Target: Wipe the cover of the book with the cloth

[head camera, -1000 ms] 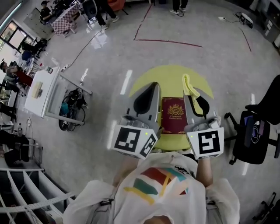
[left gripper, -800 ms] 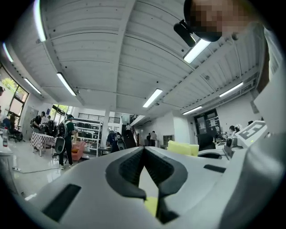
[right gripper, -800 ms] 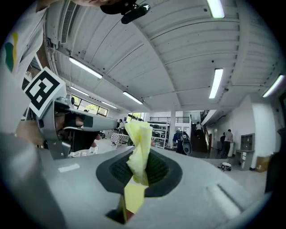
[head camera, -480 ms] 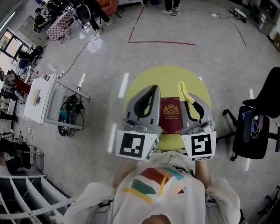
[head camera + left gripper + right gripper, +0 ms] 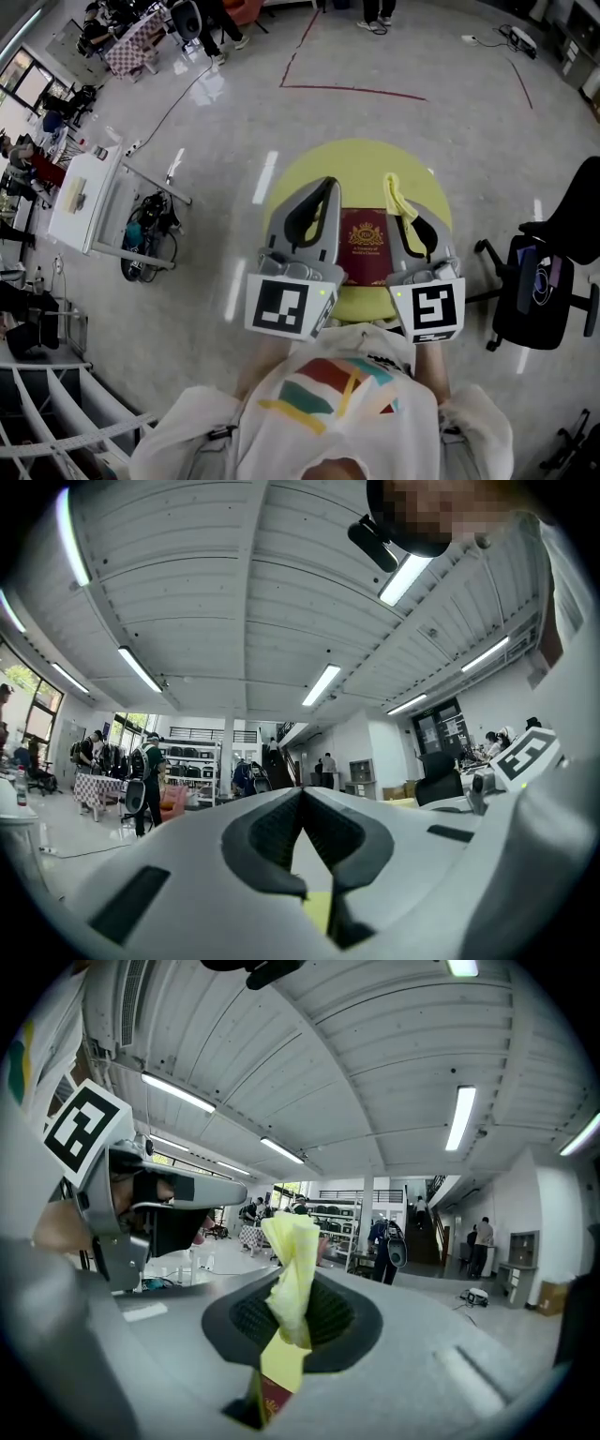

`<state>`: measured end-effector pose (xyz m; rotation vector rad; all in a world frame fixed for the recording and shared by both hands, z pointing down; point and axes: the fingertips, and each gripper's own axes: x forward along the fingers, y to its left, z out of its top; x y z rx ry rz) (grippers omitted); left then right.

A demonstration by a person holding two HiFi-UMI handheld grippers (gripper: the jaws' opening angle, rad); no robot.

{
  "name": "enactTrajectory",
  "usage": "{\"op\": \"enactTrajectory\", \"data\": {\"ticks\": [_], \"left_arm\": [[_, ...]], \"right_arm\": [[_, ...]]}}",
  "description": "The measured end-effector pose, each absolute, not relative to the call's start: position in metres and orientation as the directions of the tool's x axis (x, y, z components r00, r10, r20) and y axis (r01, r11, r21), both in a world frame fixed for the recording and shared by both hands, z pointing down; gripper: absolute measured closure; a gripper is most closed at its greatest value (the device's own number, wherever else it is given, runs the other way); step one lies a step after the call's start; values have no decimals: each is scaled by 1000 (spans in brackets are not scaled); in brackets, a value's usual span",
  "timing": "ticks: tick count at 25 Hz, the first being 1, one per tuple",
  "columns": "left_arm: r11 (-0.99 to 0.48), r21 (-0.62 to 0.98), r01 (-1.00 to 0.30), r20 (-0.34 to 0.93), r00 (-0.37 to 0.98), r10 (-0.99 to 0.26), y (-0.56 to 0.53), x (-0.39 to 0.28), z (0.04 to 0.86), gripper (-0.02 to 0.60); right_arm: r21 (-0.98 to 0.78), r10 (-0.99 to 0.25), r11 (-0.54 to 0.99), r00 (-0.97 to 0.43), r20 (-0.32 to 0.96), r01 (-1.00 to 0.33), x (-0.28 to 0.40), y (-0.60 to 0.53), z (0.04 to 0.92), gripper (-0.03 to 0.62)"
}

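Note:
A dark red book (image 5: 367,246) with a gold crest lies on the round yellow table (image 5: 361,159), between my two grippers. My right gripper (image 5: 409,217) is on the book's right, shut on a bunched yellow cloth (image 5: 397,194) that sticks out past its tips. In the right gripper view the cloth (image 5: 292,1251) rises from the closed jaws of the right gripper (image 5: 296,1314), and a sliver of the book (image 5: 270,1402) shows below. My left gripper (image 5: 327,183) hovers at the book's left edge, shut and empty. In its own view the left gripper (image 5: 302,797) has its jaws together.
A black office chair (image 5: 542,281) stands right of the table. A white cart (image 5: 82,195) and a bag with cables (image 5: 150,234) sit to the left. Red tape lines (image 5: 352,89) mark the floor beyond. People stand far off at the top.
My right gripper has sunk slightly toward the table with the cloth. The left gripper has rolled a little and stayed in place. The book has not moved.

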<state>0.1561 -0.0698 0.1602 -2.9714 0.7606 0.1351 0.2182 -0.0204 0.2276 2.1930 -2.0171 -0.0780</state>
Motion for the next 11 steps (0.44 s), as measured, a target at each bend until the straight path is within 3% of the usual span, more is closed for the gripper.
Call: {"op": "enactTrajectory", "data": {"ticks": [11], "left_arm": [[-865,-58,-498,-94,866,-492,-71,155,167,566]], "right_arm": [[105,-996,-36,45,83,-994,216,-19,234,566]]}}
